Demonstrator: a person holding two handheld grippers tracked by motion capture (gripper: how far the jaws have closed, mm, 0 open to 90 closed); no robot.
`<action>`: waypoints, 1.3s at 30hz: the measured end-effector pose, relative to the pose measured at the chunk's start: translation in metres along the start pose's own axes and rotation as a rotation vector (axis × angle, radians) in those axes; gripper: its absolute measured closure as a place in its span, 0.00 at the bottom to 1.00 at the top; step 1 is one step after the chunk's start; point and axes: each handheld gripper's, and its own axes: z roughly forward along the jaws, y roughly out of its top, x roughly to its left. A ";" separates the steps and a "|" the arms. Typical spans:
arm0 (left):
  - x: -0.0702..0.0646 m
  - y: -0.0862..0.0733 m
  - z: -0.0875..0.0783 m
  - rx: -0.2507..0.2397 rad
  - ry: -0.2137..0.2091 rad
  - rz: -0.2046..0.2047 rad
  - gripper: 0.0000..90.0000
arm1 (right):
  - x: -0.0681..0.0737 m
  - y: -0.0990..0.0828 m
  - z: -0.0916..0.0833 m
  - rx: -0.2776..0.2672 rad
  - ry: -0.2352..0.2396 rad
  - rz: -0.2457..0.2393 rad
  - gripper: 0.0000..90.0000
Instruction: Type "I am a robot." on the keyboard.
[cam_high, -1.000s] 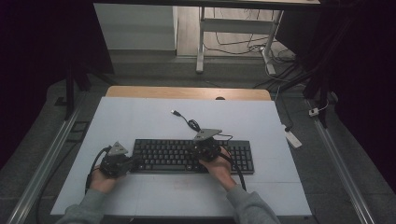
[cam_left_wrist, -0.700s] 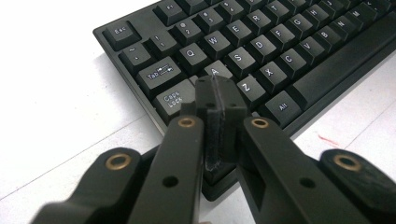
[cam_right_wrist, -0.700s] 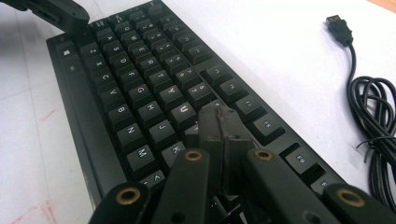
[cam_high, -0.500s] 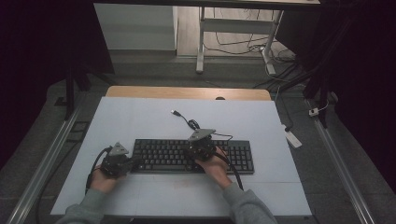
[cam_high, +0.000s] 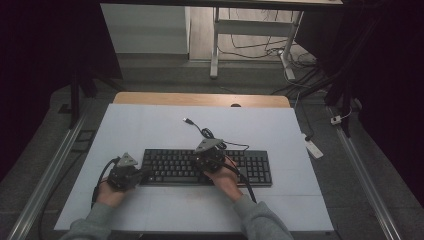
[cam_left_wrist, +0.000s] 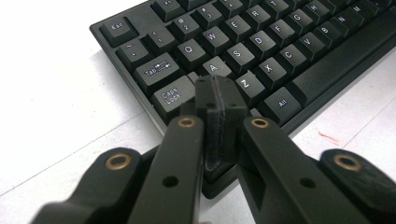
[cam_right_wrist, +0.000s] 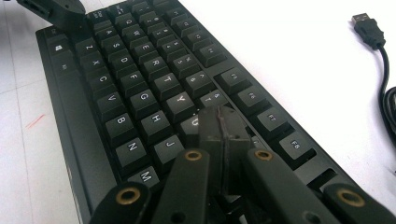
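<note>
White sheeting covers the table (cam_high: 150, 125), and a black keyboard (cam_high: 175, 167) is laid across it toward the person's side, its cable (cam_high: 212, 137) running away from the far edge to a loose USB plug (cam_high: 188, 121). Both tools are seen with their jaws brought fully together and nothing between them, so that each pair of tips serves as a single blunt finger for pressing keys. The left gripper (cam_left_wrist: 217, 91) is held at the keyboard's left end, its closed tips poised just over the key below A (cam_left_wrist: 212, 68), between Caps Lock (cam_left_wrist: 172, 94) and Z (cam_left_wrist: 246, 83); whether the key is actually touched cannot be told. The right gripper (cam_right_wrist: 223, 126) is placed over the middle of the keyboard, its closed tips beside the Y key (cam_right_wrist: 181, 100) and above J (cam_right_wrist: 169, 144), apparently at U. The step in hand is judged to be key pressing, and it would be done best if each press were made straight down on the centre of one key cap, since the joined tips are nearly as broad as a key and a neighbour could easily be caught. The jaws should be kept shut throughout, the press kept short and light so the keyboard is not pushed along the sheeting, and the tips lifted clear before being carried to another key.
</note>
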 end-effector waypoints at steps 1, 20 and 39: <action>0.000 0.000 0.000 0.000 0.000 0.000 0.99 | 0.000 0.000 0.000 0.002 -0.002 -0.001 0.99; -0.002 0.001 -0.002 -0.016 0.001 0.006 0.99 | 0.000 0.000 -0.003 -0.014 -0.012 -0.004 0.99; 0.001 0.004 -0.013 -0.104 -0.019 -0.035 0.69 | -0.009 -0.008 -0.039 -0.086 0.005 0.058 0.74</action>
